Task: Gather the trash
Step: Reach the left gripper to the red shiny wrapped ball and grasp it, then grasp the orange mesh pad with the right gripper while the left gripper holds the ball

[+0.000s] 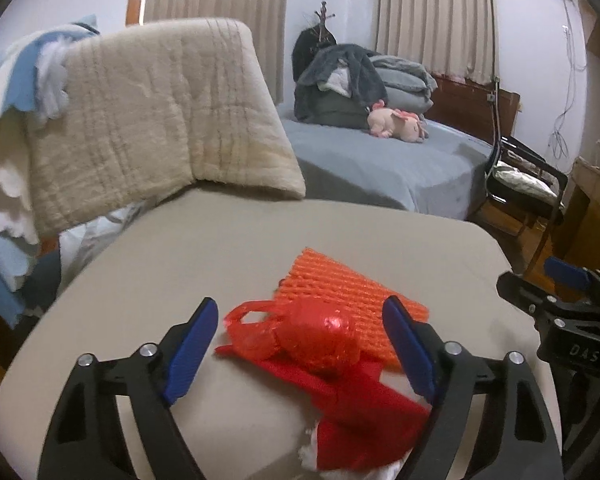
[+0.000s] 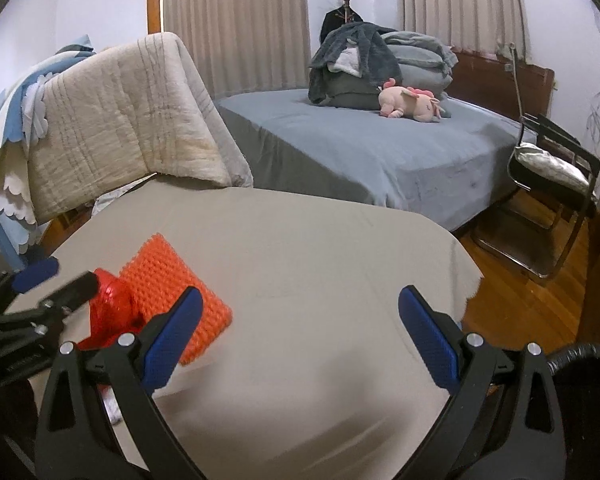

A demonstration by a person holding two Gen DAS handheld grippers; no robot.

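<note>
Red bag point(image 1: 320, 344) between left gripper's point(image 1: 300, 344) parted fingers

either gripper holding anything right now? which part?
Nothing held. Left gripper is open around the red plastic bag, pads clear of it. Right gripper is open over bare table.

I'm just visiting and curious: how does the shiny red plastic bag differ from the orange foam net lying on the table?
The red plastic bag is glossy and crumpled into a lump; the orange foam net is matte, ribbed and lies flat. The bag sits between the left gripper's open fingers, while the net lies further away, partly behind the bag. Both rest on the beige table.
</note>
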